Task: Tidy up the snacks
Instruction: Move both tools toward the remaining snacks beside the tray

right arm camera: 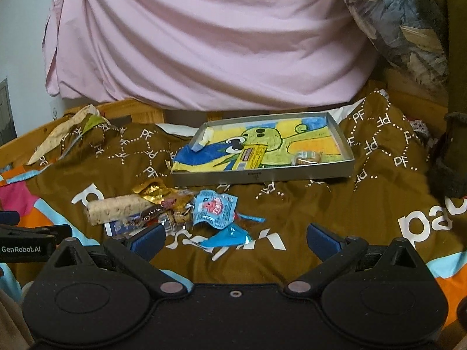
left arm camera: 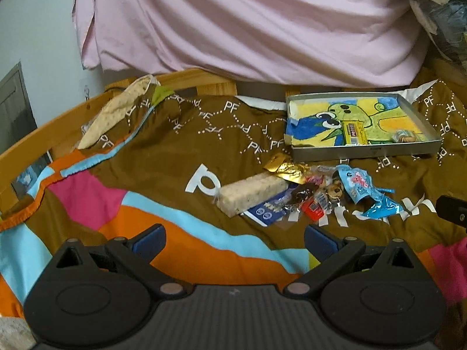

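A heap of snacks lies on the brown printed cloth: a pale speckled bar, a gold wrapper, light blue packets and small wrapped candies. Behind it stands a shallow metal tray lined with a cartoon drawing, holding a yellow candy pack and a small wrapped sweet. My left gripper hovers open just short of the heap. My right gripper is open too, near the lowest blue packet.
A pink sheet hangs behind the tray. A wooden bed rail curves along the left. Bundled bags and a dark woolly item sit at the right. The left gripper's body shows at the right view's left edge.
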Demonstrator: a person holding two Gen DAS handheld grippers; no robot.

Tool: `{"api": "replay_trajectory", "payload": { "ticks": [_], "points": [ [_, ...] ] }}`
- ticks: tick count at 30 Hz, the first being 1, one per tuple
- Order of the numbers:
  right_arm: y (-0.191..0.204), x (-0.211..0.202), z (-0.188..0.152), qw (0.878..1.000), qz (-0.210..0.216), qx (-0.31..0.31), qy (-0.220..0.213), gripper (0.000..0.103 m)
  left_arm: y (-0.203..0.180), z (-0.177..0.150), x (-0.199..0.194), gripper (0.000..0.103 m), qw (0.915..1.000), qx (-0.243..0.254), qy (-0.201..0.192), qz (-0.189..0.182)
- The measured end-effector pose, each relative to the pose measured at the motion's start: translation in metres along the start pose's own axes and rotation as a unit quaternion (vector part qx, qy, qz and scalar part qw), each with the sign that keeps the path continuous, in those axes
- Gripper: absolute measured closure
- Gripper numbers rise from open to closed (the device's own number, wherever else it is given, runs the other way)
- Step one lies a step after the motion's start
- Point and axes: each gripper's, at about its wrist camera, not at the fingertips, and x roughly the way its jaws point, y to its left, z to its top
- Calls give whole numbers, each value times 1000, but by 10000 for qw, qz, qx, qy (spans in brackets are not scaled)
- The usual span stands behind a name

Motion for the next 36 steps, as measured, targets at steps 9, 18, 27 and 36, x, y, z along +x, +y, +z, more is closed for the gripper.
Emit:
{"api": "replay_trajectory", "payload": {
  "ticks": [9, 18, 27, 36],
  "points": [
    [3, 11, 0, 9995, 65, -129, 291, 1, 0, 4, 10, 0, 9992, 40, 369, -118],
    [5, 25, 5, 9977, 232, -213, 593, 1, -3, 11, 28, 0, 9969, 240, 683, -299],
    [-3, 43, 18, 9955, 455, -329, 764, 1, -3, 20, 48, 0, 9943, 416, 735, -647],
    [-15, 89, 34, 9863, 932, -755, 1131, 1, -10, 34, 81, 0, 9880, 562, 693, -1263]
  ]
}}
